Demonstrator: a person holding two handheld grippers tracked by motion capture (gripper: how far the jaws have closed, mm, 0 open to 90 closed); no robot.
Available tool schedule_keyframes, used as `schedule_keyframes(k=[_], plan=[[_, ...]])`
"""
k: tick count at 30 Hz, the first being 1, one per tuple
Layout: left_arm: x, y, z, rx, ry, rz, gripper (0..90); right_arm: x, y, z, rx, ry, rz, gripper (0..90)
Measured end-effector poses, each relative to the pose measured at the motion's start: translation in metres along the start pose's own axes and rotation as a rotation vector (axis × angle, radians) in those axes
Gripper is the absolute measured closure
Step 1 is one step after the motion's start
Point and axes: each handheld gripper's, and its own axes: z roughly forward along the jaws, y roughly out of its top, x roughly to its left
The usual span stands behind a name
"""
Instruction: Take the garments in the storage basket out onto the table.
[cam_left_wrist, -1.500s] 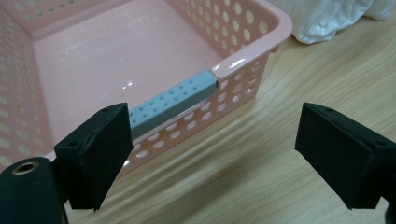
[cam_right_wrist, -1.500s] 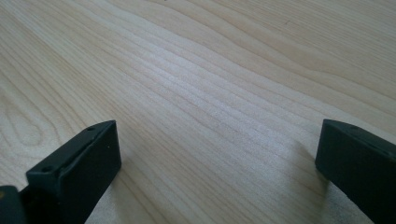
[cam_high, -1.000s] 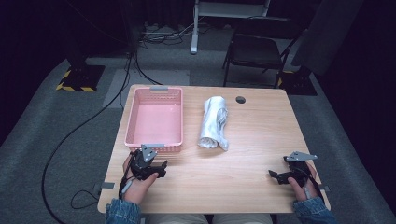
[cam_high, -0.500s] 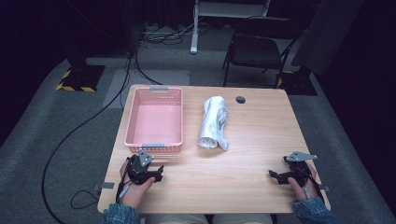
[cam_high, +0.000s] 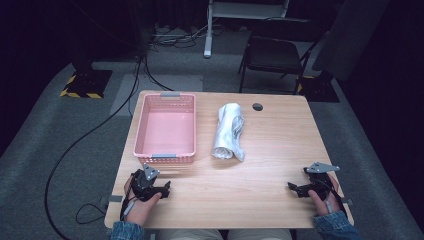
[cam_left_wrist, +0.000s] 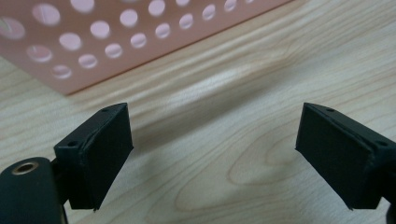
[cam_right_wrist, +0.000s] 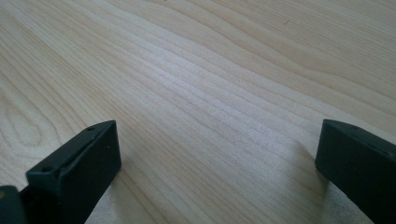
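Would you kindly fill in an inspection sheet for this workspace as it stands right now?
Surface: wooden table, with a round cable hole.
Job's things: empty pink basket; rolled white plastic bag right of it, apart.
Clutter: nothing seen.
Grippers: left gripper open, near the basket's front wall; right gripper open, holding nothing.
Cables: black cable across the floor, left.
Surroundings: grey carpet, black folding chair behind the table.

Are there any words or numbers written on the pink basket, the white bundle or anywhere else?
No readable text anywhere.
Pink basket: plain, just round holes; its grey end tabs are too small to tell.
White bundle: no print to make out.
Table: bare wood grain.
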Motion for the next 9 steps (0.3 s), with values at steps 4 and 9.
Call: schedule_keyframes(k=[4,9], plan=[[0.0048,-0.006,0.003,0.011,-0.034,-0.048,8.5,0.0,0.0,0.0,0.0,0.0,0.0,0.0],[0.0079,-0.0107,0.0051,-0.025,-0.046,-0.037,3.4,0.0,0.0,0.0,0.0,0.0,0.0,0.0]])
